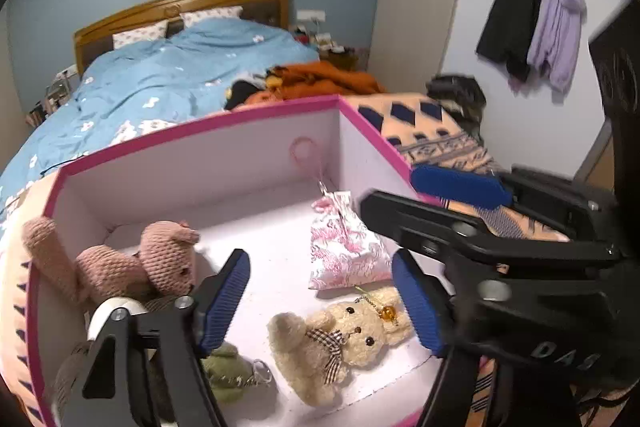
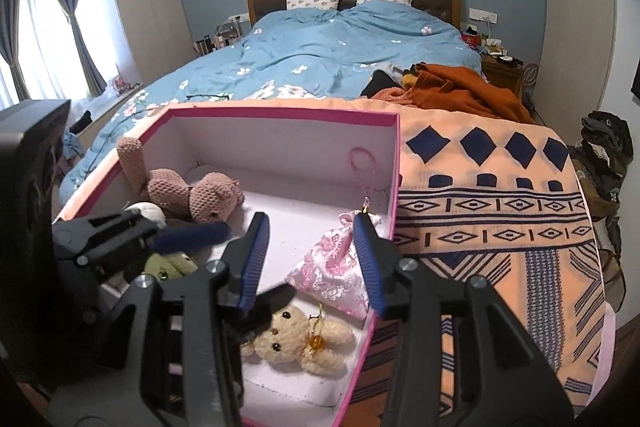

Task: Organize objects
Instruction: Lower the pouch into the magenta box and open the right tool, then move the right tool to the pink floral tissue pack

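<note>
A pink-rimmed box (image 1: 248,131) with white walls sits on a peach blanket with dark blue diamonds (image 2: 500,195) at the foot of the bed (image 2: 340,43), filling the lower centre of both views. Inside it, toward the left, lies a pink knitted bear (image 1: 132,267) with one limb sticking up past the rim. A pink-and-white brocade pouch (image 1: 346,247) sits right of centre, its looped cord (image 1: 306,151) leaning against the back wall. In front of the pouch a cream plush bear (image 1: 332,343) lies on its back with a checked bow and an amber bead charm. A green plush keychain (image 1: 226,367) lies at the lower left, partly hidden by the tool, and something white and rounded sits just beside it (I cannot tell what it is).

The left gripper (image 1: 320,303) hangs over the box, its blue fingers (image 1: 224,303) spread apart and holding nothing, with the cream bear showing between them. The right gripper (image 2: 312,261) hovers over the pouch, its fingers (image 2: 370,261) also apart and empty. An orange garment (image 2: 460,87) is heaped on the blue floral duvet further back.
</note>
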Demonstrator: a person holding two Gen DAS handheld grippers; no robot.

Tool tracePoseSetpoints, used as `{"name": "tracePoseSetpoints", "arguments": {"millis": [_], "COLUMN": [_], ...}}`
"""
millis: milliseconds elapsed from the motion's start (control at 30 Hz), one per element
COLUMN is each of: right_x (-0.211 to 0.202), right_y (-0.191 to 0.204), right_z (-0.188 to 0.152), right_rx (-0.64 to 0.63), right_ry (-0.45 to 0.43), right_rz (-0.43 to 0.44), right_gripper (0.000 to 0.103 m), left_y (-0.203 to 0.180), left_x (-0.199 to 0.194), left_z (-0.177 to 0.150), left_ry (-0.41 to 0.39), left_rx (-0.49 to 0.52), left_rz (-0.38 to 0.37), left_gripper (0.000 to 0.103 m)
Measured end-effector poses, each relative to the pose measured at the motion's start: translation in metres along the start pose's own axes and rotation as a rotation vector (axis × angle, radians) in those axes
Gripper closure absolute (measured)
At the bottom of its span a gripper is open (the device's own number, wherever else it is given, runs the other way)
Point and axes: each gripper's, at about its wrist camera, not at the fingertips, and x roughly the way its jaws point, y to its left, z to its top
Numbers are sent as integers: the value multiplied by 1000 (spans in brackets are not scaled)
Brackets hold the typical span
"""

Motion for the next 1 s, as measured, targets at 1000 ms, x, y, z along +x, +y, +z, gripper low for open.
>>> {"name": "tracePoseSetpoints", "arguments": {"millis": [1000], "right_x": [-132], "right_y": [0], "right_z": [-184], "right_rx": [132], "right_ry": [113], "right_rz": [233], "right_gripper": [31], "left_y": [-51], "left_x": [-114], "left_z": [-163], "left_ry": [-60], "left_rx": [61], "left_rz": [-203], "left_gripper": [0]}}
